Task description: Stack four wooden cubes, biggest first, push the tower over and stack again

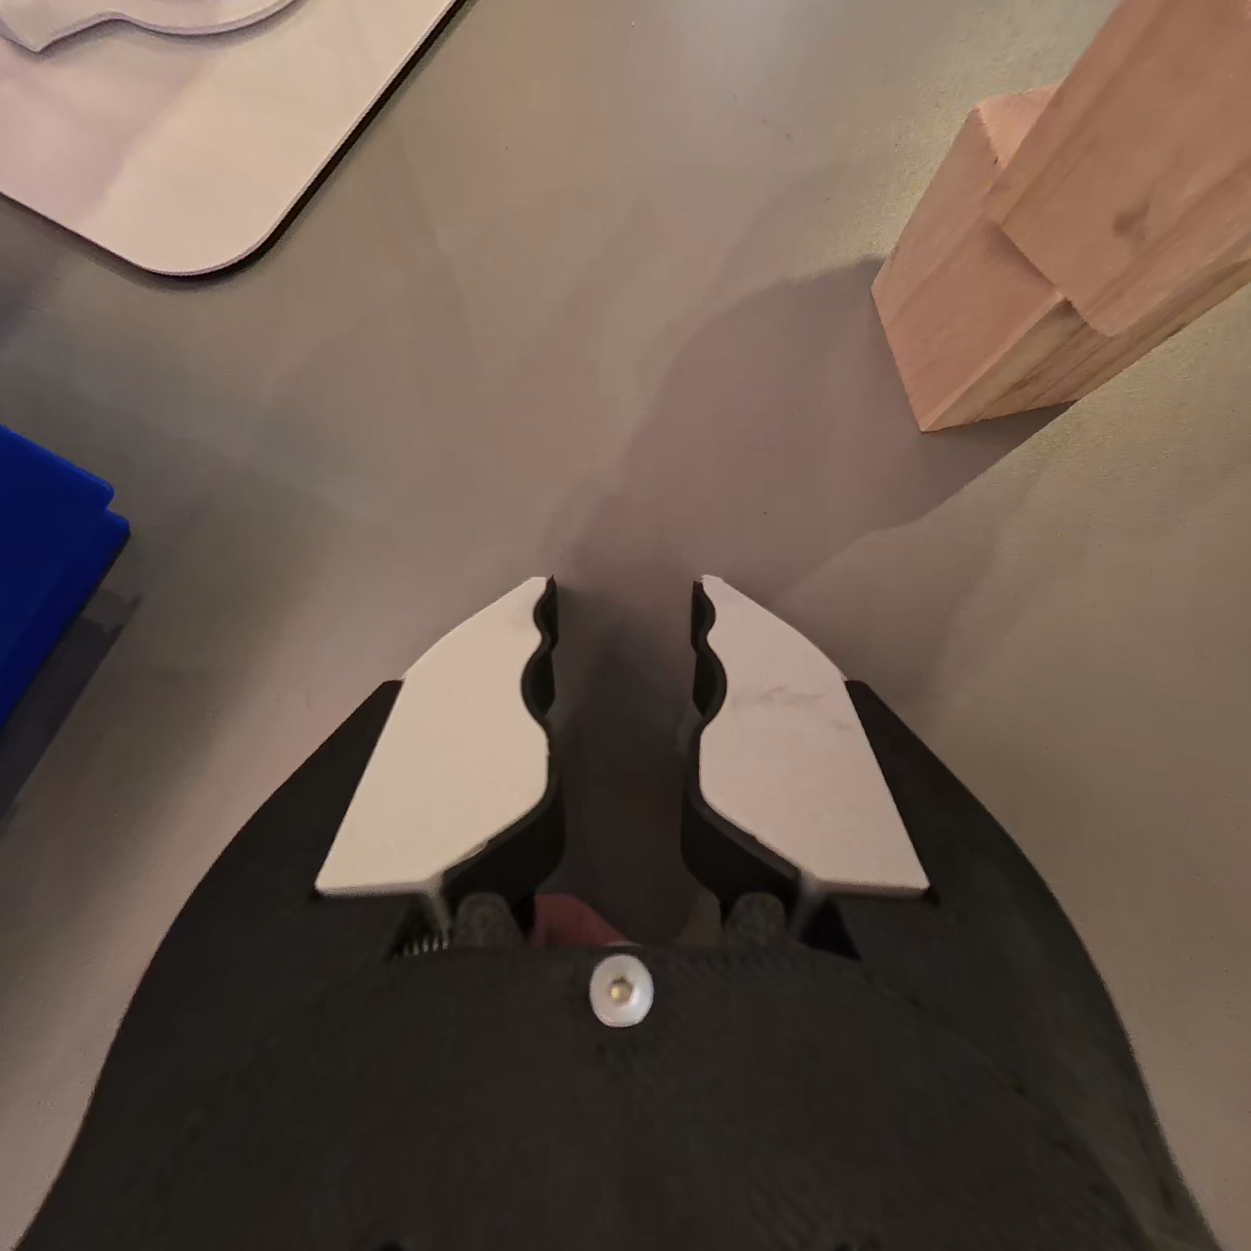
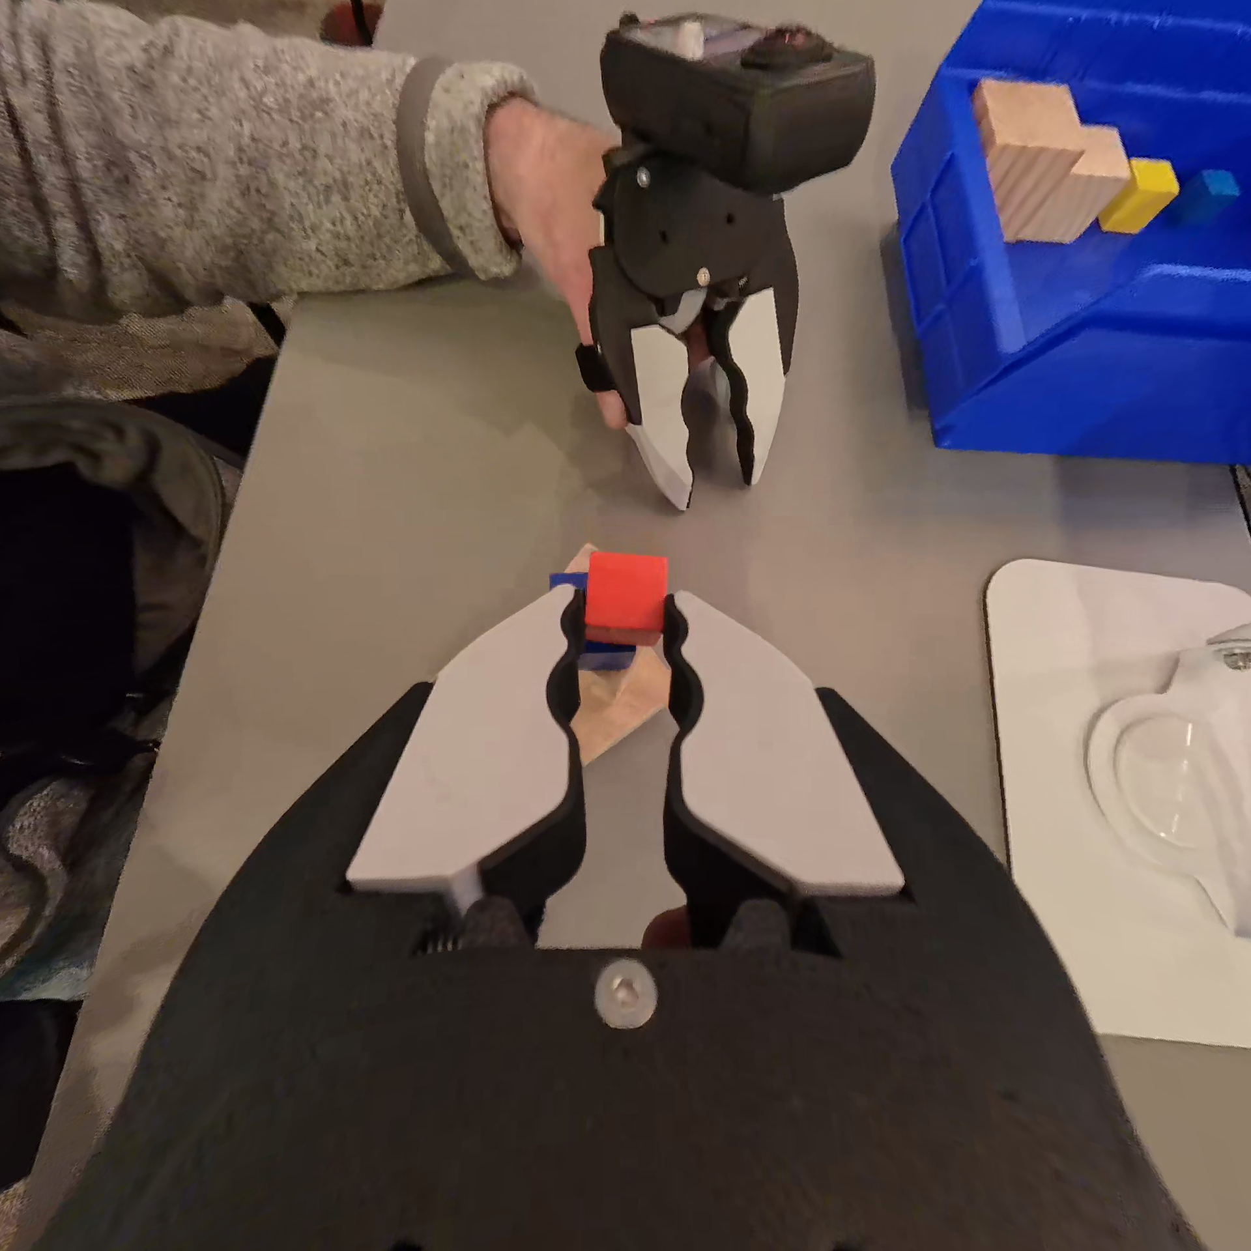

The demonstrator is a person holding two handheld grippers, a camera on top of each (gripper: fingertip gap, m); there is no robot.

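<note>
In the right wrist view my right gripper (image 2: 623, 606) is shut on a red cube (image 2: 626, 589) and holds it at its fingertips, on or just above a blue cube (image 2: 609, 658). The blue cube rests on a pale wooden cube (image 2: 612, 714) on the grey table. My left gripper (image 1: 624, 589) is open and empty and points down at bare table. It also shows in the right wrist view (image 2: 717, 487), held by a hand beyond the stack. In the left wrist view the pale wooden cubes of the stack (image 1: 981, 318) stand at the upper right, apart from the left gripper.
A blue bin (image 2: 1083, 352) at the far right holds two pale wooden cubes (image 2: 1029, 162), a yellow cube (image 2: 1140, 196) and a blue cube (image 2: 1212, 193). A white mat (image 2: 1056, 677) with a clear plastic piece lies at right. A grey sleeve (image 2: 203, 156) crosses the far left.
</note>
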